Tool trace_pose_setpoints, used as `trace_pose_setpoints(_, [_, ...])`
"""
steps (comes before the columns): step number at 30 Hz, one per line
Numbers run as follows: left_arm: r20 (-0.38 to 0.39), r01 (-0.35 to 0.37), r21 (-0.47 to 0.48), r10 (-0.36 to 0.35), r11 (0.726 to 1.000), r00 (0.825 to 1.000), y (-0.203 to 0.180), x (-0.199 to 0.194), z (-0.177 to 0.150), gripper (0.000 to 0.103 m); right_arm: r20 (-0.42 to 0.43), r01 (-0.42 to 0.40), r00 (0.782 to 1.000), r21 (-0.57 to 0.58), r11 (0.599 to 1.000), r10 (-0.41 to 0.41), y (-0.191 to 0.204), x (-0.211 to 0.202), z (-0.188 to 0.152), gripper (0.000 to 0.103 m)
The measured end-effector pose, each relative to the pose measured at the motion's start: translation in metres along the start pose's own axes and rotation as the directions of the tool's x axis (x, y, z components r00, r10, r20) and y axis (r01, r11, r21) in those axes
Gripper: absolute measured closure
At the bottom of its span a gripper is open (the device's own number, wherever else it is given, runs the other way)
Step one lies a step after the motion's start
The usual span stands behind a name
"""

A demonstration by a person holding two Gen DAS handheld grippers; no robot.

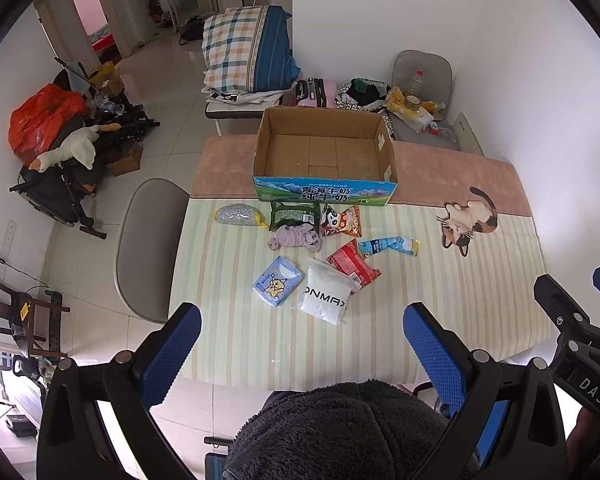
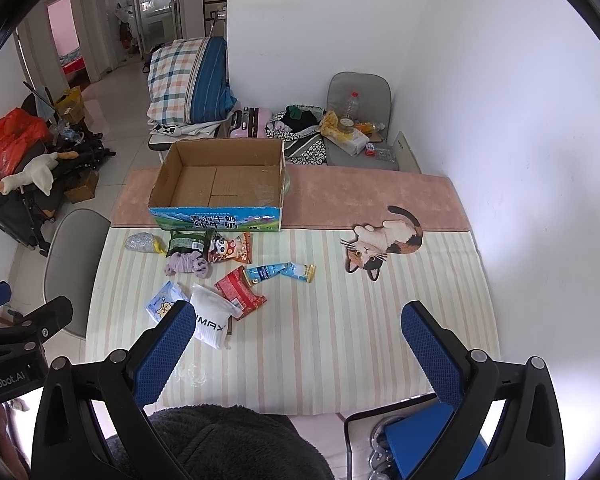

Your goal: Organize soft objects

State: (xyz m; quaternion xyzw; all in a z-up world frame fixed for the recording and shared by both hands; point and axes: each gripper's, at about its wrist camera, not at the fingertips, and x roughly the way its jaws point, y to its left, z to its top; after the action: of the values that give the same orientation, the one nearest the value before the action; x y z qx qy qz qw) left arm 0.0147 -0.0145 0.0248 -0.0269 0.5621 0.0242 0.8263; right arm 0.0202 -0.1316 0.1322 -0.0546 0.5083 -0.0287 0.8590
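Note:
An empty cardboard box stands at the far side of the table. In front of it lie several soft items: a silver pouch, a green packet, a purple cloth, a panda snack bag, a red packet, a blue-white tube pack, a blue tissue pack and a white bag. My left gripper and right gripper hover open above the near table edge, holding nothing.
The table wears a striped cloth with a cat picture. A grey chair stands at the left side, another chair with clutter behind the table. A person's dark fleece sleeve fills the bottom.

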Motion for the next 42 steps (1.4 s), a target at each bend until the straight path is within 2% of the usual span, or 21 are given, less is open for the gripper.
trace_pose_setpoints(20, [0.011,0.002,-0.008,-0.002,1.000,1.000,0.008,0.000,0.002,0.000,0.019,-0.003,1.000,-0.017,1.000,0.003,0.008,-0.004,0.004,0.000])
trace_pose_setpoints(25, [0.029,-0.016,0.000,0.016,1.000,0.999,0.015,0.018,0.012,0.000,0.019,-0.016,1.000,-0.019,1.000,0.016,0.013,0.005,0.005,0.000])
trace_pose_setpoints(28, [0.055,-0.093,0.025,0.092,0.995,0.994,0.028,0.044,0.010,0.000,0.000,-0.053,0.999,-0.081,0.995,0.053,0.025,0.036,0.007,0.000])
trace_pose_setpoints(31, [0.059,-0.211,0.073,0.207,0.975,0.977,0.043,0.084,0.007,0.000,-0.084,-0.130,0.990,-0.184,0.974,0.116,0.050,0.094,0.003,0.000])
trace_pose_setpoints(33, [0.028,-0.275,0.118,0.274,0.954,0.961,0.055,0.122,0.003,0.000,-0.157,-0.183,0.977,-0.257,0.949,0.146,0.072,0.137,-0.003,0.000])
trace_pose_setpoints(35, [-0.026,-0.304,0.148,0.311,0.941,0.950,0.070,0.157,-0.005,0.000,-0.218,-0.218,0.964,-0.321,0.922,0.152,0.092,0.174,-0.013,0.000])
trace_pose_setpoints(39, [-0.121,-0.324,0.191,0.350,0.926,0.929,0.096,0.218,-0.028,0.000,-0.301,-0.266,0.944,-0.465,0.844,0.132,0.149,0.254,-0.044,0.000])
trace_pose_setpoints(41, [-0.158,-0.327,0.212,0.362,0.921,0.919,0.106,0.243,-0.039,0.000,-0.342,-0.310,0.930,-0.534,0.787,0.135,0.174,0.286,-0.055,0.000])
trace_pose_setpoints(42, [-0.170,-0.328,0.217,0.366,0.919,0.915,0.109,0.251,-0.042,0.000,-0.357,-0.314,0.927,-0.582,0.750,0.111,0.191,0.305,-0.063,0.000])
